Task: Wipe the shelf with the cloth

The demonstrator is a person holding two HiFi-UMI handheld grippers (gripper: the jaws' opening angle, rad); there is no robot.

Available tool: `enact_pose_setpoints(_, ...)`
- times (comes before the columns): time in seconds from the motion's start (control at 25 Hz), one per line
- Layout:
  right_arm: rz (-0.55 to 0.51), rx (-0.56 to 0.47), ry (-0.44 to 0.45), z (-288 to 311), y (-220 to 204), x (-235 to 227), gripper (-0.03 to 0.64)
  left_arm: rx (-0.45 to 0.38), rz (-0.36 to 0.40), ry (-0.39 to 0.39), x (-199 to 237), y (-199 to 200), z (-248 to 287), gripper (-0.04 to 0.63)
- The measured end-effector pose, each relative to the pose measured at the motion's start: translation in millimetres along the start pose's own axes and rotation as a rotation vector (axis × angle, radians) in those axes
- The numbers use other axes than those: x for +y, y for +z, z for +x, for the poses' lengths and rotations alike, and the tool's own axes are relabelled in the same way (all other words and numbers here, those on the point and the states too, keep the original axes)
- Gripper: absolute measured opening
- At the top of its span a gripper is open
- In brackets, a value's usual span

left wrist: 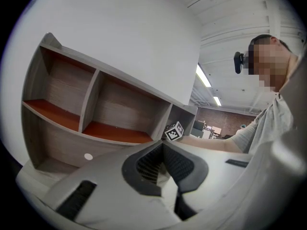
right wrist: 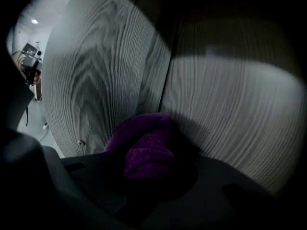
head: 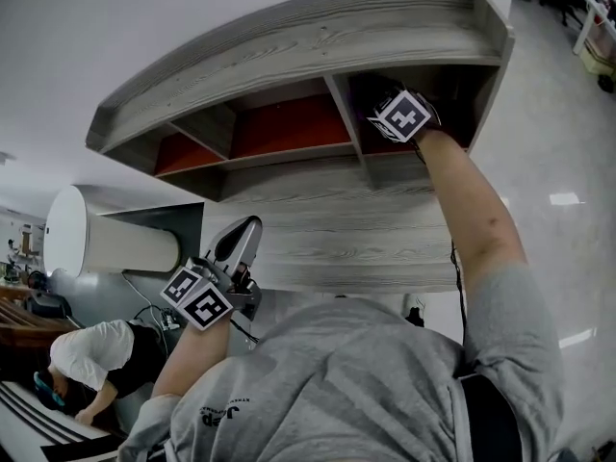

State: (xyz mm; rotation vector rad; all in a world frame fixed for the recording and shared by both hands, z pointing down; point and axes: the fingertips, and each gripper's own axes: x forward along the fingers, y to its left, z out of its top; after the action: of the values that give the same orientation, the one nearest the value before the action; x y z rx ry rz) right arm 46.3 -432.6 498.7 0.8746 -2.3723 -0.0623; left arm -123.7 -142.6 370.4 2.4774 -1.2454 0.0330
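A grey wood wall shelf [head: 318, 41] with orange-red boards hangs overhead. My right gripper [head: 377, 92] reaches into its dark right-hand compartment [head: 452, 85], and only its marker cube shows in the head view. In the right gripper view the right gripper [right wrist: 149, 163] is shut on a purple cloth [right wrist: 144, 145], which is pressed into the corner where two grey wood panels [right wrist: 225, 104] meet. My left gripper [head: 246, 231] is held low, below the shelf and away from it, jaws together and empty. In its own view the left gripper [left wrist: 163, 148] points at the shelf's middle compartments [left wrist: 120, 111].
A white wall rises behind the shelf. Lower left, a person in a white shirt [head: 96, 354] bends over beside a large white rounded cylinder [head: 72, 234]. Glossy floor [head: 568, 191] lies to the right. The shelf's left compartments [left wrist: 57, 90] hold nothing.
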Motion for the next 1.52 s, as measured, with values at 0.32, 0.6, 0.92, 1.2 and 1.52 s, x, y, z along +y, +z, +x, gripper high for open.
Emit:
enact_pose_setpoints(0.32,-0.082,0.119,0.0,6.5,-19.0,3.7,0.065,-0.017,-0.014,0.014,4.5,-2.2,-10.9,0.026)
enact_pose_setpoints(0.6,0.175,-0.481,-0.08,-113.0,78.1,-23.0,0.066,-0.039,-0.031,0.01,7.8,2.4,-16.1,0.026)
enact_pose_setpoints(0.92,0.265,-0.817,0.041,-155.2,152.6,0.5,0.063,-0.033,-0.022,-0.023,-6.9,3.3,-11.0,0.026)
enact_pose_setpoints(1.2,0.119,-0.636,0.052,-137.1,138.9,6.6,0.064,-0.045,-0.034,-0.008,-1.6,1.7,-19.8,0.026)
enact_pose_setpoints(1.52,-0.086,-0.123,0.112,-47.2,10.4,50.3,0.063,-0.039,-0.059,-0.001,0.0,-10.1,-24.9,0.026)
